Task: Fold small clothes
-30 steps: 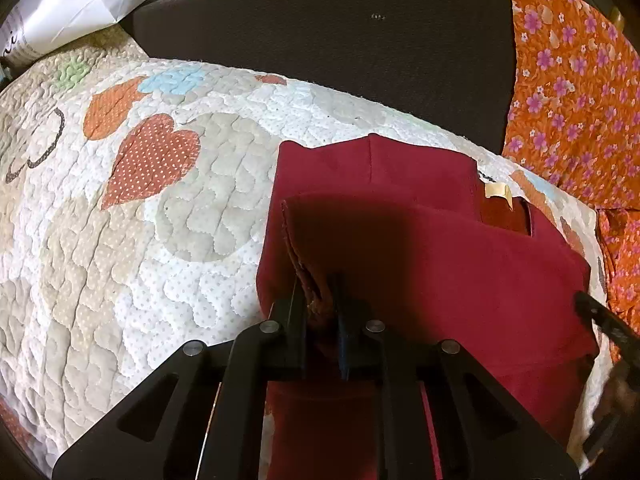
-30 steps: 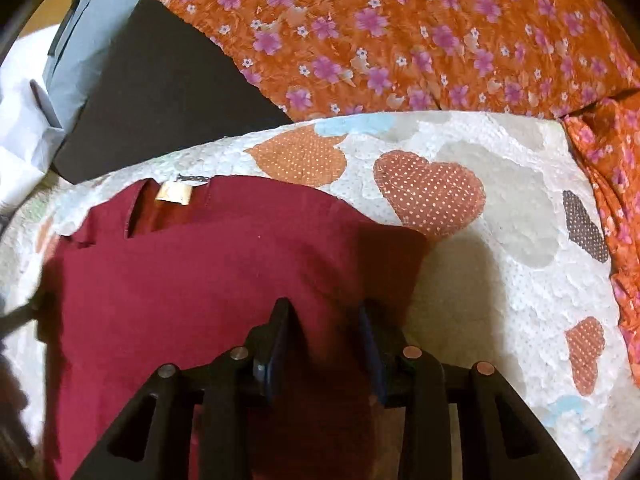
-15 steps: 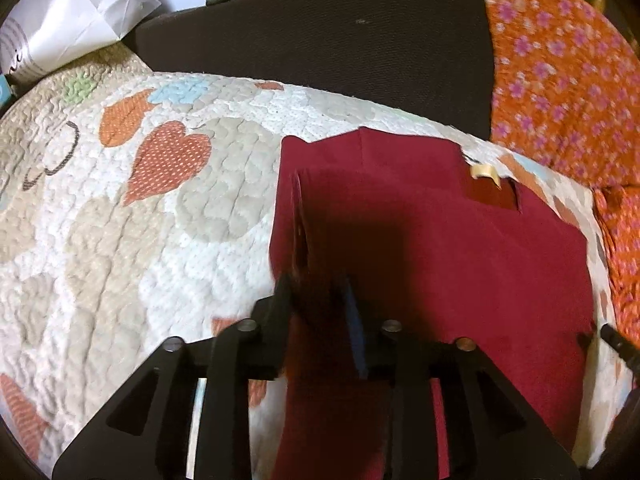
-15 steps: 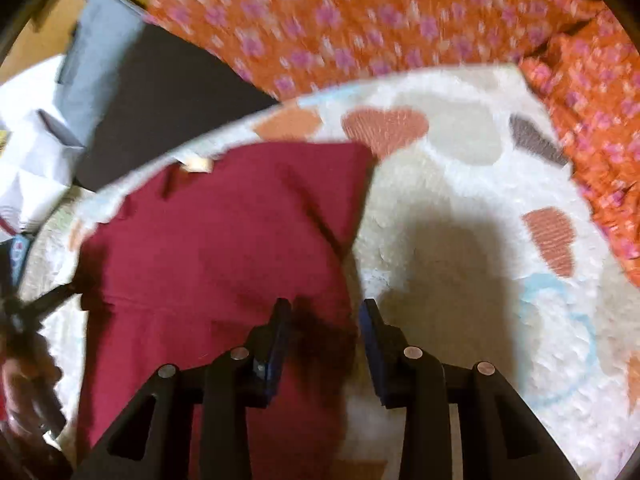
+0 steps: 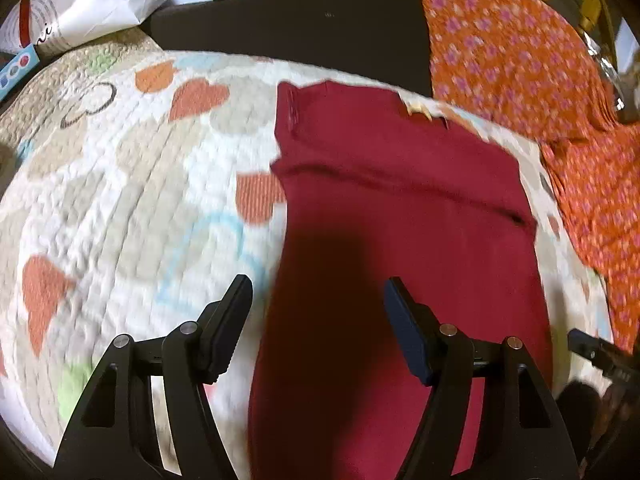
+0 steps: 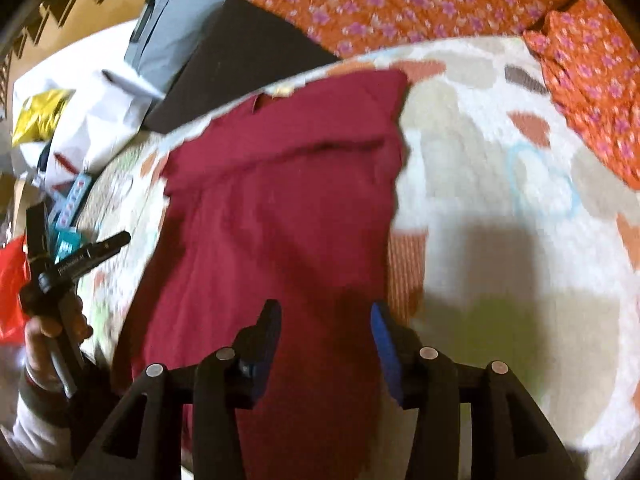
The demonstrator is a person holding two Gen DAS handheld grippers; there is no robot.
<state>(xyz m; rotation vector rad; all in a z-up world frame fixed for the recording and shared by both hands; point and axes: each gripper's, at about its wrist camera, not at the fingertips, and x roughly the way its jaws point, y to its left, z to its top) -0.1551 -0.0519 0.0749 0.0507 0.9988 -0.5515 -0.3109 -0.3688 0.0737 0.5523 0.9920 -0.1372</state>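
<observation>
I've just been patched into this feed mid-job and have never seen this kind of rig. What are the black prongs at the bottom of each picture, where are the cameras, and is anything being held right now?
There is no robot arm here. A person holds a two-finger gripper in each hand, and each gripper carries a wide-angle camera looking forward along its fingers. The black prongs are those fingers.

One picture is from the left gripper, the other from the right gripper. The right view also shows the person's left hand on its handle.

A dark red garment, partly folded, lies on a quilt with heart patches. Behind it are a dark cushion and an orange flowered cloth.

Both grippers' jaws stand apart above the garment, and nothing is held in either.
</observation>
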